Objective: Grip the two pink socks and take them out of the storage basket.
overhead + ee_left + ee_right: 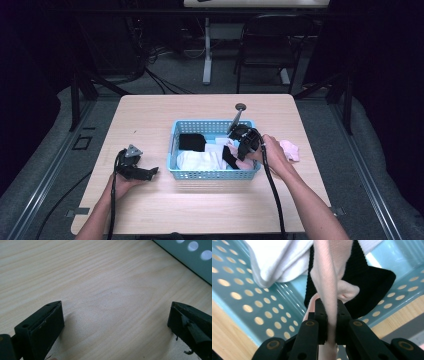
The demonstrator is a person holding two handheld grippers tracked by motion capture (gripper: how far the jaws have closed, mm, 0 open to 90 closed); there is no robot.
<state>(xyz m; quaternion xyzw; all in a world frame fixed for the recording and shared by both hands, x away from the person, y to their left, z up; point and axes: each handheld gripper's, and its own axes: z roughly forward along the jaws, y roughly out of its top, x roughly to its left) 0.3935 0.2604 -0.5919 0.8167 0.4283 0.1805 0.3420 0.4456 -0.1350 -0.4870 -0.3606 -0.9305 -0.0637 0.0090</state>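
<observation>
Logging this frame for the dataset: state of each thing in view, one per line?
Left tool: open, empty, low over the bare table.
Right tool: shut on the pink sock, over the basket.
Pink sock: pinched, hanging into the basket.
Blue basket: upright, holding socks.
White sock: lying in the basket.
Black sock: lying in the basket.
Second pink sock: on the table, right of the basket.
</observation>
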